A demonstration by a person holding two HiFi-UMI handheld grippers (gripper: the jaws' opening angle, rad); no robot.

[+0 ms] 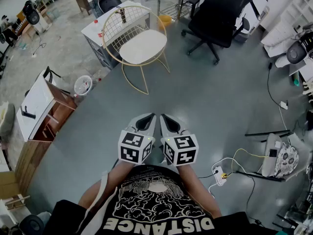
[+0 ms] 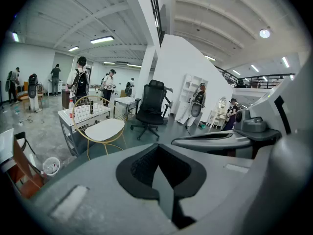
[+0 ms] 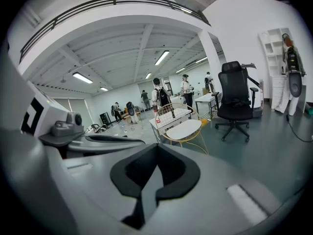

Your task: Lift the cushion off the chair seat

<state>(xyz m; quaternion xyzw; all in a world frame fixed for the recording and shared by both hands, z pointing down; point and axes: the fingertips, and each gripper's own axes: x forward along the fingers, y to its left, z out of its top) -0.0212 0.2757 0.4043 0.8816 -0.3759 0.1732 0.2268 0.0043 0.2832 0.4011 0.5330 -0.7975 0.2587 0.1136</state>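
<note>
A white cushion (image 1: 143,46) lies on the seat of a gold wire-frame chair (image 1: 114,25) far ahead of me on the grey floor. The same cushion (image 2: 104,129) shows small in the left gripper view, and the cushion (image 3: 184,129) also appears in the right gripper view. My left gripper (image 1: 145,123) and right gripper (image 1: 168,124) are held side by side close to my body, well short of the chair. Both point forward and slightly down. The left gripper (image 2: 157,146) is shut with nothing in it, and the right gripper (image 3: 157,150) looks the same.
A black office chair (image 1: 220,13) stands right of the gold chair, and a white table (image 1: 96,27) stands behind it. A wooden cabinet (image 1: 41,111) and a white bin (image 1: 83,85) sit at the left. Cables and a power strip (image 1: 220,173) lie at the right. People (image 2: 79,82) stand far back.
</note>
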